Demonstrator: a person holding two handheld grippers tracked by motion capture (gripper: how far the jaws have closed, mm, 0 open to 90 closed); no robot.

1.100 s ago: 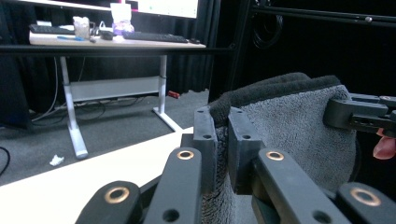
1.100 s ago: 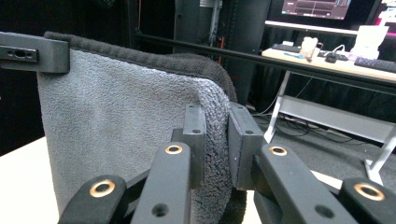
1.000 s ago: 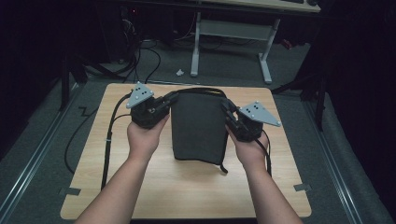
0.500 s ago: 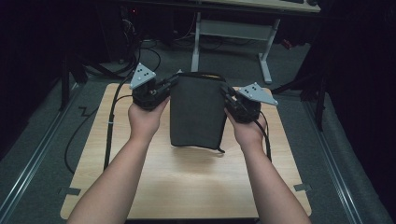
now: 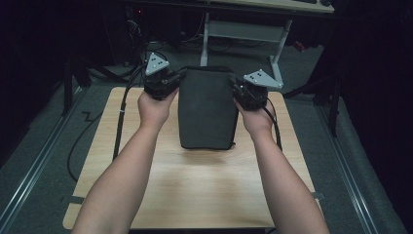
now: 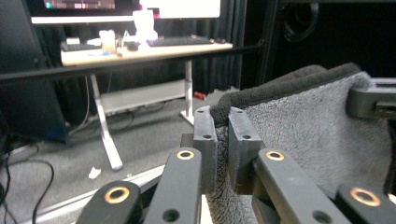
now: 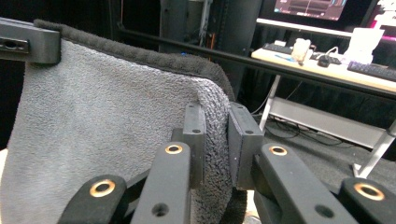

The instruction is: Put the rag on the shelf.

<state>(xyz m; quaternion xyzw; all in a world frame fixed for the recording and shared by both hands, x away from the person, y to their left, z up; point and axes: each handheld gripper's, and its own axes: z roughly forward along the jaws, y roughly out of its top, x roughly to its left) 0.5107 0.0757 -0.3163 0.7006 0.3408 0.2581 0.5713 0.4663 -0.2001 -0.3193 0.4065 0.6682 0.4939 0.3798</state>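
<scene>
Grey fleece: a dark grey towel (image 5: 206, 107) hangs folded between two hand-held grippers, its upper edge lifted toward the far edge of the wooden table (image 5: 195, 195).
Towel's lower edge: low over the tabletop in the high view, near the table's middle; whether it touches the wood cannot be told.
Left gripper (image 5: 171, 82): at the towel's upper left corner, jaws pressed together on the thick hem; its own view shows the fleece (image 6: 308, 135) squeezed between the two black pads.
Right gripper (image 5: 239, 89): at the towel's upper right corner, jaws pinching the cloth; its own view shows the nap (image 7: 112, 140) bunched between the pads.
Hands: the left hand (image 5: 155, 108) and right hand (image 5: 257, 119) flank the towel, forearms reaching in from the table's near edge.
Cables: a black lead (image 5: 121, 122) trails from the left gripper along the table's left side.
Beyond the table: a second desk (image 6: 140, 51) with a keyboard and small items, well apart from the towel.
</scene>
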